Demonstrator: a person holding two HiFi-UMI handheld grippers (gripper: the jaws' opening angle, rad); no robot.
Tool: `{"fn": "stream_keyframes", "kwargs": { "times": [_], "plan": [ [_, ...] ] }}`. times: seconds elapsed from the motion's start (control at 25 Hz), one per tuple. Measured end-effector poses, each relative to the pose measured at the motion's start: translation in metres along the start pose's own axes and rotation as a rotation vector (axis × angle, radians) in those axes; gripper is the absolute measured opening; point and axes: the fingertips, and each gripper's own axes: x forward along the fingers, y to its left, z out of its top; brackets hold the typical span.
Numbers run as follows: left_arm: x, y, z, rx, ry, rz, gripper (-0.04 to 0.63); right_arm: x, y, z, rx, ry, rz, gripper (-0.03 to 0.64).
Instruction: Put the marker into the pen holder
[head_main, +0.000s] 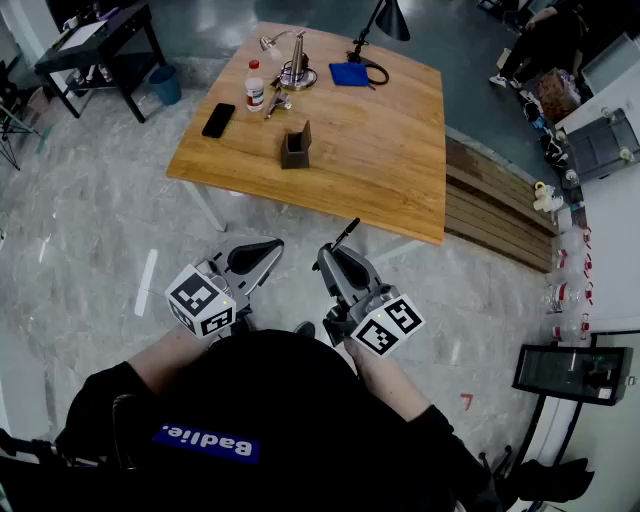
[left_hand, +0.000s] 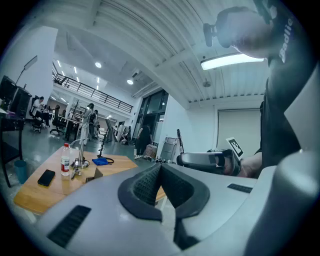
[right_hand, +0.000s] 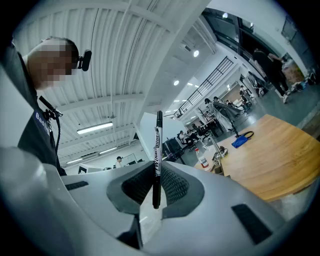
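- Being carried low at the left, the left gripper (head_main: 270, 248) is being held with its 2 jaws pressed together on nothing. In the left gripper view its ribbed dark pads are being shown meeting tip to tip.
- On the wooden table (head_main: 400, 170) far ahead, a flat black phone (head_main: 218, 120) and a red-capped white bottle (head_main: 255, 86) are being left to the left of the target.
- The pen holder (head_main: 296, 146), a small dark box with squared walls and an open top, is being left standing upright near the table's middle. It is well apart from both grippers.
- The marker (head_main: 346, 233), a slim black cylinder with white print on a smooth barrel, is being clamped near its lower end by the right gripper (head_main: 328, 256). Its long axis is being pointed out beyond the jaw tips, away from the person and toward the table.
- From the marker's tip the pen holder is being seen far forward and slightly to the left. The right gripper is judged the 1 to act, being the carrier and the nearer.
- A long reach is judged to be needed, with the marker's axis then being tipped downward over the open mouth.
- At the table's far edge, further right, a blue cloth (head_main: 349, 74) and a black lamp (head_main: 390, 18) are being left untouched.
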Motion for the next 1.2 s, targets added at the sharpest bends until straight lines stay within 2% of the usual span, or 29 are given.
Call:
{"fn": "stream_keyframes", "kwargs": {
  "times": [0.48, 0.8, 1.2],
  "plan": [
    [-0.001, 0.002, -0.005, -0.013, 0.011, 0.017, 0.008, 0.003, -0.003, -0.007, 0.0, 0.029, 0.012, 0.043],
    [0.012, 0.003, -0.006, -0.002, 0.03, 0.035, 0.008, 0.004, -0.011, -0.005, -0.038, 0.047, 0.028, 0.044],
    [0.038, 0.01, -0.005, 0.009, 0.022, 0.121, 0.008, 0.008, -0.043, -0.006, -0.025, 0.08, 0.085, 0.043]
  ]
}}
